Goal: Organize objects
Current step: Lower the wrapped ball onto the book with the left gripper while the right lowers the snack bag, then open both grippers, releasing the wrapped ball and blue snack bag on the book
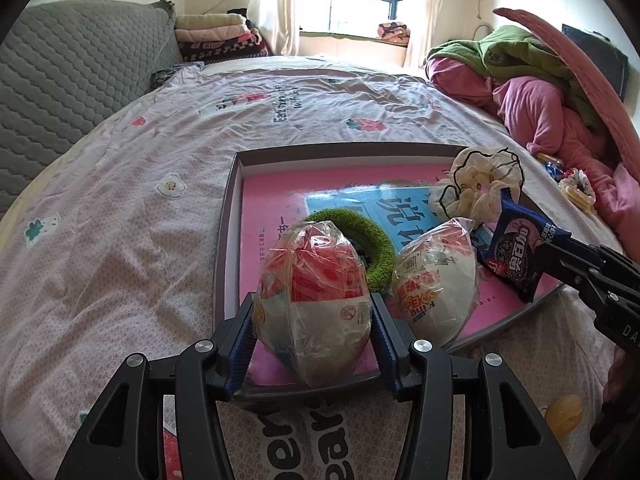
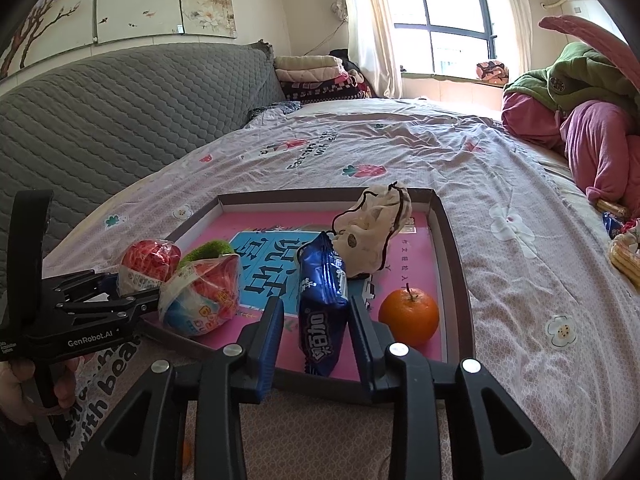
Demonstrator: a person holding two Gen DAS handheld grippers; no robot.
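Observation:
A shallow brown tray (image 1: 230, 220) with a pink printed sheet inside lies on the bed. My left gripper (image 1: 314, 320) is shut on a plastic-wrapped red and white egg toy (image 1: 316, 280) at the tray's near edge. A second wrapped egg (image 1: 436, 280) lies just to its right. A blue biscuit packet (image 2: 320, 304) stands between the jaws of my right gripper (image 2: 315, 308), with a gap showing on both sides, so the gripper is open. In the tray are also a green fuzzy ring (image 1: 376, 256), a cream scrunchie (image 2: 372, 232) and an orange (image 2: 408, 316).
A grey quilted headboard (image 1: 60, 80) runs along the left. Pink and green clothes (image 1: 540, 100) are piled at the right. Loose snacks (image 2: 624, 256) lie beside that pile. A yellow item (image 1: 564, 412) lies near the bed's front edge.

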